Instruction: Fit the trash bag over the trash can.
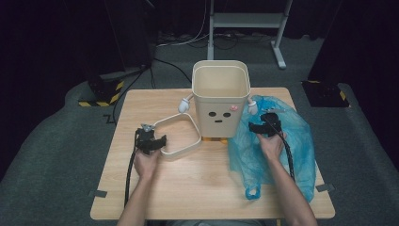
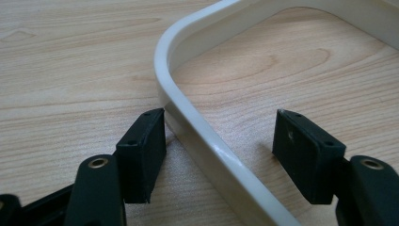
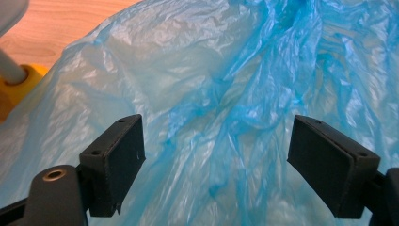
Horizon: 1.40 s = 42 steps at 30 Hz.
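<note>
Wooden tabletop (image 1: 197, 179): left gripper (image 2: 219, 155) jaws spread astride cream plastic ring frame (image 2: 197, 122), right gripper (image 3: 216, 165) jaws spread over crinkled blue plastic bag (image 3: 226, 94); pinch one layer.

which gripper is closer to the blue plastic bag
Right. The right gripper hangs open directly over the blue plastic bag, while the left gripper sits across the table, open around the cream ring.
</note>
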Available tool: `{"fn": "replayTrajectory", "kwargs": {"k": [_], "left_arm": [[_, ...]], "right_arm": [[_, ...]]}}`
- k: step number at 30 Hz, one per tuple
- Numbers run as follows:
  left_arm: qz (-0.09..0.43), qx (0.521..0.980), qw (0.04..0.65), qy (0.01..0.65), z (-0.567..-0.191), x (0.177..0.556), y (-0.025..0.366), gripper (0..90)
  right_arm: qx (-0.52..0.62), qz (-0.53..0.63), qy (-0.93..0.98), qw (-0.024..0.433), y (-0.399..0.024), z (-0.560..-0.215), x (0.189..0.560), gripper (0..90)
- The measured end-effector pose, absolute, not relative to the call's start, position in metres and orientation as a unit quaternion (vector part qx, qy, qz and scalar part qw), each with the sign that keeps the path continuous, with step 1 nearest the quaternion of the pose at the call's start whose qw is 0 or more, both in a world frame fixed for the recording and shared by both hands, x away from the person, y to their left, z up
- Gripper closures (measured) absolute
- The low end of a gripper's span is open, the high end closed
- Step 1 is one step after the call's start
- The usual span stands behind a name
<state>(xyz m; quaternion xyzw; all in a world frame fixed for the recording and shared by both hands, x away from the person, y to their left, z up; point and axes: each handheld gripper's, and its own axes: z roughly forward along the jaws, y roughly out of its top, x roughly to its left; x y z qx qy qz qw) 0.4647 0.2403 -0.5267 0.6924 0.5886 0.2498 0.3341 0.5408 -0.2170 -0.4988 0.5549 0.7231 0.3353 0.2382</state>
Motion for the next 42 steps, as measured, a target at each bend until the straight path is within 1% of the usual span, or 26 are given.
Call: {"fn": "replayTrajectory", "kwargs": {"k": [3, 9, 15, 17, 20, 24, 29, 31, 34, 42], "left_arm": [[0.248, 0.689, 0.338, 0.591, -0.527, 0.465, 0.241, 34.9], [0.25, 0.692, 0.334, 0.589, -0.527, 0.465, 0.24, 34.9], [0.257, 0.696, 0.326, 0.586, -0.527, 0.465, 0.238, 35.0], [0.257, 0.696, 0.326, 0.586, -0.527, 0.465, 0.238, 35.0], [0.257, 0.696, 0.325, 0.586, -0.527, 0.465, 0.238, 35.0], [0.257, 0.696, 0.326, 0.586, -0.527, 0.465, 0.238, 35.0], [0.257, 0.696, 0.326, 0.586, -0.527, 0.465, 0.238, 35.0], [0.257, 0.696, 0.326, 0.586, -0.527, 0.465, 0.238, 35.0], [0.257, 0.696, 0.326, 0.586, -0.527, 0.465, 0.238, 35.0], [0.257, 0.696, 0.325, 0.586, -0.527, 0.465, 0.238, 35.0]], "right_arm": [[0.556, 0.327, 0.725, 0.242, -0.214, -0.504, 0.547, 16.9], [0.561, 0.305, 0.732, 0.238, -0.212, -0.515, 0.554, 16.7], [0.563, 0.301, 0.733, 0.234, -0.215, -0.52, 0.556, 20.3], [0.562, 0.299, 0.735, 0.234, -0.216, -0.519, 0.556, 25.7], [0.555, 0.303, 0.738, 0.235, -0.219, -0.517, 0.553, 43.1], [0.549, 0.314, 0.737, 0.239, -0.223, -0.517, 0.549, 61.3], [0.548, 0.31, 0.738, 0.243, -0.224, -0.517, 0.547, 78.0], [0.549, 0.308, 0.737, 0.246, -0.224, -0.517, 0.546, 83.2], [0.546, 0.306, 0.739, 0.248, -0.225, -0.517, 0.547, 88.0], [0.542, 0.316, 0.742, 0.236, -0.23, -0.505, 0.544, 89.4]]}}
